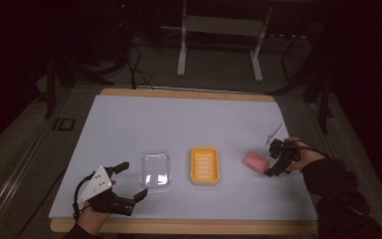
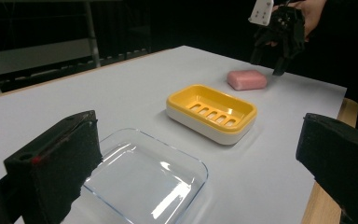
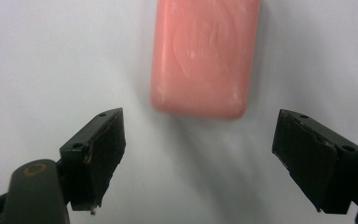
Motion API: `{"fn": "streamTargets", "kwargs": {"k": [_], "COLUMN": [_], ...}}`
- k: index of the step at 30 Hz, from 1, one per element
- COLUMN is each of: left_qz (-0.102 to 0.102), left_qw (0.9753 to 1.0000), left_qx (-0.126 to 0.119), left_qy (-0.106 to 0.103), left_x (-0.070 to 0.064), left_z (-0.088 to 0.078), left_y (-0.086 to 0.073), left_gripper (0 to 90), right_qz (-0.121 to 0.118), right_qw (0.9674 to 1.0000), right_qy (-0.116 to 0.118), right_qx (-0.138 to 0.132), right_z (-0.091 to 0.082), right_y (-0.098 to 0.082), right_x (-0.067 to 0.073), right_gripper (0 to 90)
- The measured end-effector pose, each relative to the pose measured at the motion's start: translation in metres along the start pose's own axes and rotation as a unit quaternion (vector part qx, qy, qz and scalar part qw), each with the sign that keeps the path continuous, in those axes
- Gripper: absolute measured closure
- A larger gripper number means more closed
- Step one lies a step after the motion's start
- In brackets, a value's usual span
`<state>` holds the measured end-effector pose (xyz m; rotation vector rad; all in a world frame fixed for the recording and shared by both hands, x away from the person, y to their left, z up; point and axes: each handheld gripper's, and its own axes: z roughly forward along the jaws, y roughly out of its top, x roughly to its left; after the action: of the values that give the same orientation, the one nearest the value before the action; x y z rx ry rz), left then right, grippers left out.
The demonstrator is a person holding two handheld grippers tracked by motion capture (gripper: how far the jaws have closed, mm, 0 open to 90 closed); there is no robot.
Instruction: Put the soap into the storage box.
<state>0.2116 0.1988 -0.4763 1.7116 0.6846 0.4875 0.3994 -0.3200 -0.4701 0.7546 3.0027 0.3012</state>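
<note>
One soap (image 3: 204, 56) lies flat on the white sheet (image 1: 129, 124) just ahead of the right claw (image 3: 198, 154), apart from both jaws and unheld. It could be nudged aside or pinched off-centre if the claw is lowered crooked, since the bar looks smooth. Both claws are spread wide and empty; a clear lid (image 2: 142, 179) lies just ahead of the left claw (image 2: 200, 168), a yellow dish (image 2: 212, 112) beyond it.

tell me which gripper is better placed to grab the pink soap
Right. The right gripper is open beside the pink soap, jaws facing it; the left gripper sits by the clear lid.
</note>
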Motion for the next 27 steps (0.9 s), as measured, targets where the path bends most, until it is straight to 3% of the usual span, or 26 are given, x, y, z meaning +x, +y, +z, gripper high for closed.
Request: {"fn": "streamTargets", "kwargs": {"k": [8, 17, 27], "left_qz": [0.0, 0.001, 0.001], "left_qw": [1.0, 1.0, 1.0], "left_qx": [0.001, 0.001, 0.001], "left_qy": [-0.001, -0.001, -0.002], "left_x": [0.0, 0.0, 0.0], "left_z": [0.0, 0.0, 0.0], "left_y": [0.0, 0.0, 0.0], "left_gripper": [0.2, 0.2, 0.1], "right_qz": [0.005, -0.009, -0.002], "right_qw": [0.9996, 0.9987, 0.9977], "right_qy": [0.012, 0.01, 0.007], "right_qx": [-0.025, -0.049, -0.067], "right_z": [0.005, 0.011, 0.021], "right_y": [0.012, 0.022, 0.026], "right_x": [-0.001, -0.001, -0.003], "right_gripper": [19.0, 18.9, 18.6]}}
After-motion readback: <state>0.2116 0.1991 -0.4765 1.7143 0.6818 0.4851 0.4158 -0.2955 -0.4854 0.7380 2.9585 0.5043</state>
